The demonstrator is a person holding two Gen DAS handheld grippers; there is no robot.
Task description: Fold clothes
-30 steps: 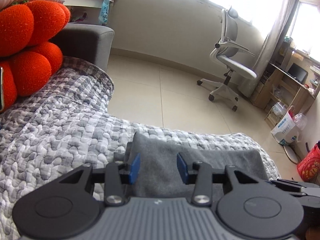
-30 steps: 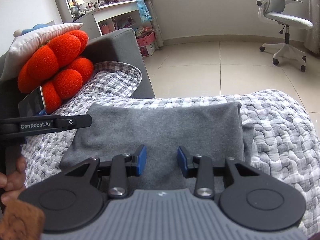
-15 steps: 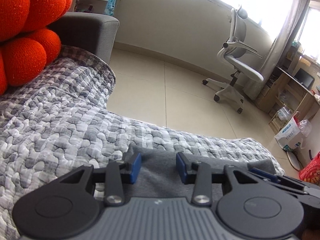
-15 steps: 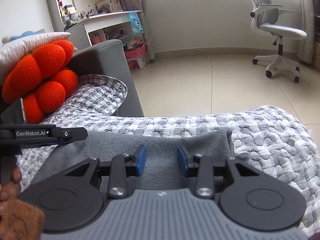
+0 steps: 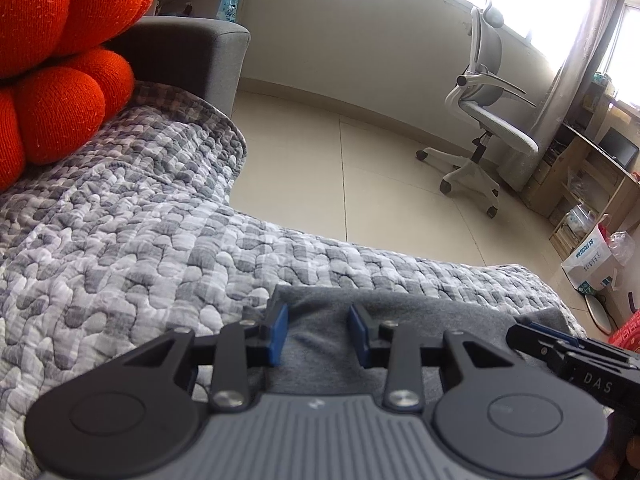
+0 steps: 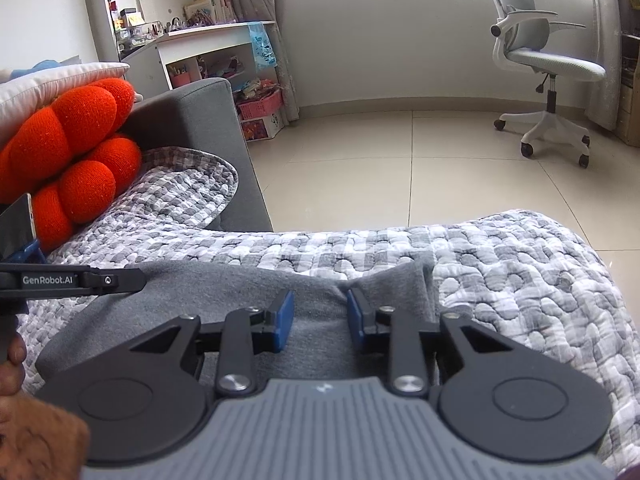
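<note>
This is a room in a home. There is a grey sofa [image 6: 192, 120] with a quilt [image 5: 120, 240], a desk chair [image 6: 548, 64] and full shelves [image 6: 192, 8].

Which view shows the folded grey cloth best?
The right wrist view: the folded grey fleece cloth spreads across the grey checked quilt, with its far edge and right corner bunched. The left wrist view shows only a strip behind the tool.

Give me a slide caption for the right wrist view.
Right tongs closing over folded grey garment on quilted sofa cover.
</note>
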